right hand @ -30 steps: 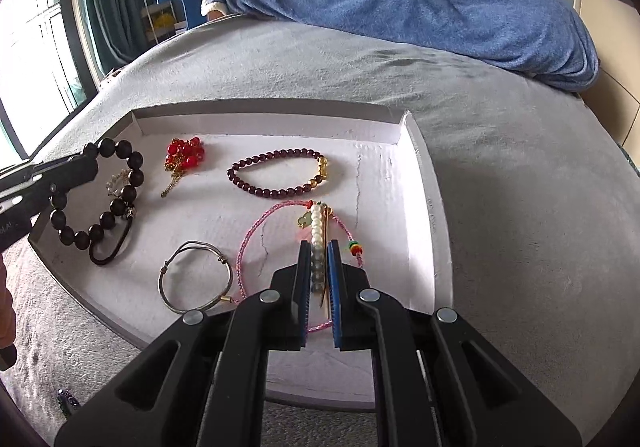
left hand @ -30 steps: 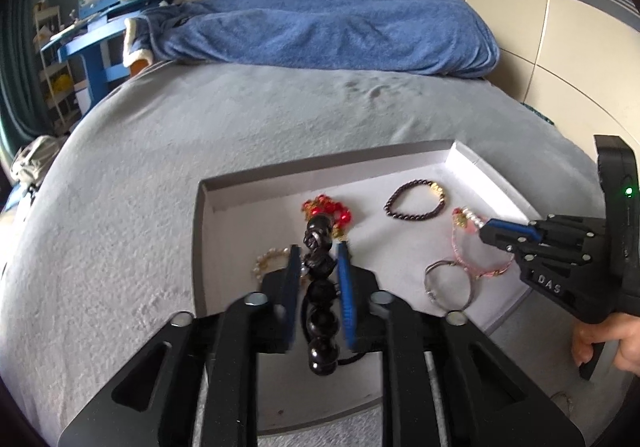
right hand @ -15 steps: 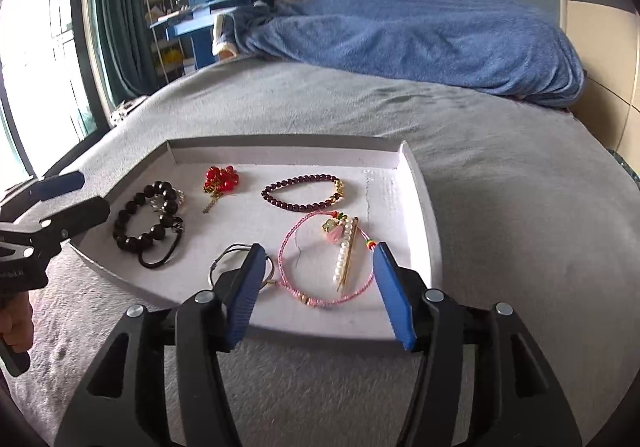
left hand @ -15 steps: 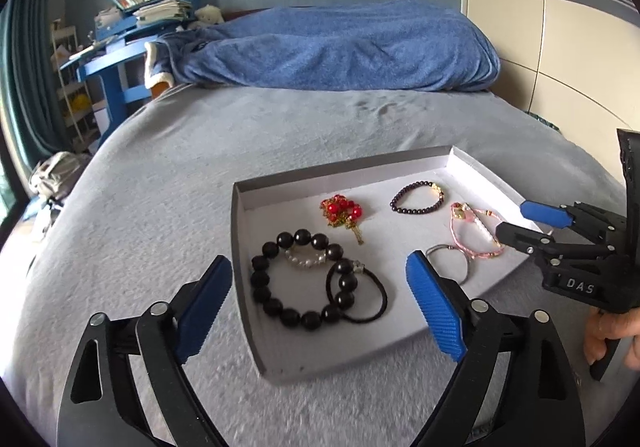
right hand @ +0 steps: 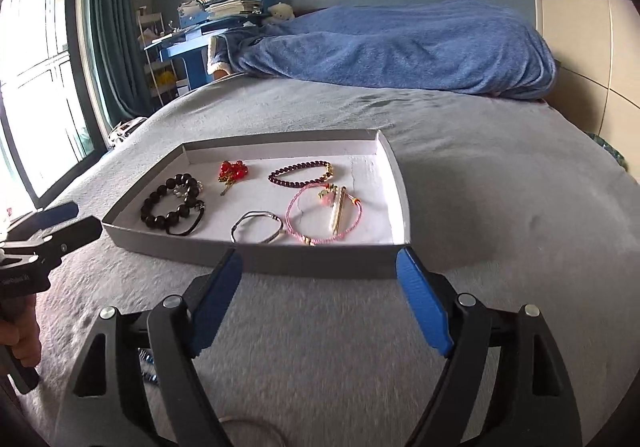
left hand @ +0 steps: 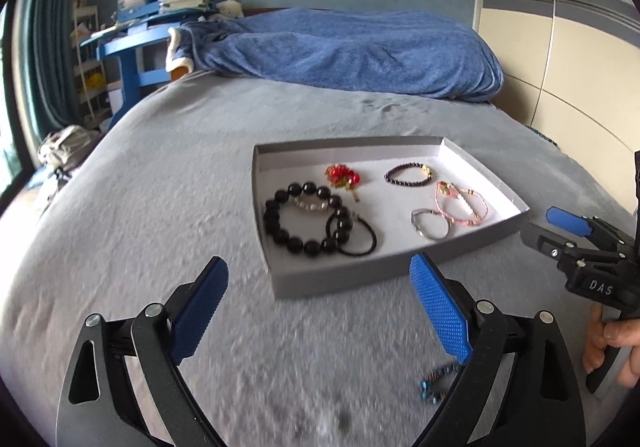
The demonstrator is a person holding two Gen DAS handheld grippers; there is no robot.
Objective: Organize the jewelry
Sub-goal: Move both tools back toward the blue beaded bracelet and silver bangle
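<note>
Tray [right hand: 316, 261] on grey bed [right hand: 500, 183], holding black bead bracelet [left hand: 308, 219], red charm [left hand: 343, 175], purple bracelet [right hand: 301, 173], pink cord bracelet [right hand: 324, 217] and metal bangle [right hand: 258, 233]. Left claw [left hand: 320, 315] spread, empty, short of tray. Right claw [right hand: 320, 303] opening, nothing between its jaws, at the tray's near wall.

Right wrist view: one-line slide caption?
Right gripper opening, empty, short of the tray holding bracelets, on the bed.
</note>
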